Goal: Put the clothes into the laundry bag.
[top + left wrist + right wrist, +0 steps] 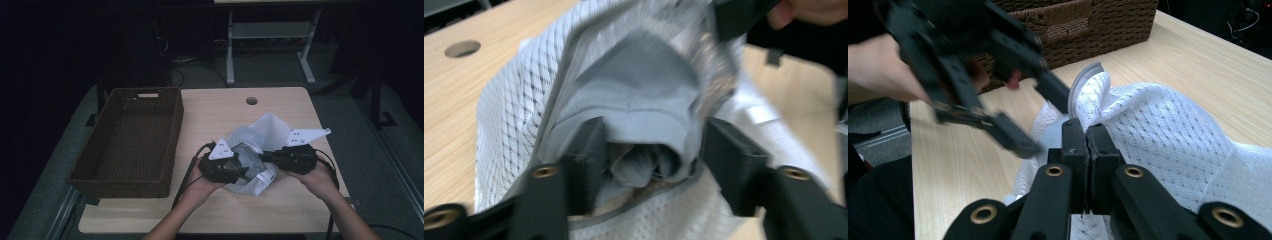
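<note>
mesh bag (pixel 265 131): on table (pixel 210 115), right of wicker basket (pixel 131 140), mouth held up.
grey garment (pixel 644 100): partly inside bag.
right gripper (pixel 1086 137): clamped on bag rim.
left gripper (pixel 651 145): half open, straddling garment, not pinching.
risk: rim slips, mouth collapses; garment spills out.

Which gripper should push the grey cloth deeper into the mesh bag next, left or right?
Probably the left gripper: its jaws are apart right at the mesh bag mouth, either side of the grey cloth. The right gripper is clamped on the bag's edge, holding it open.
</note>
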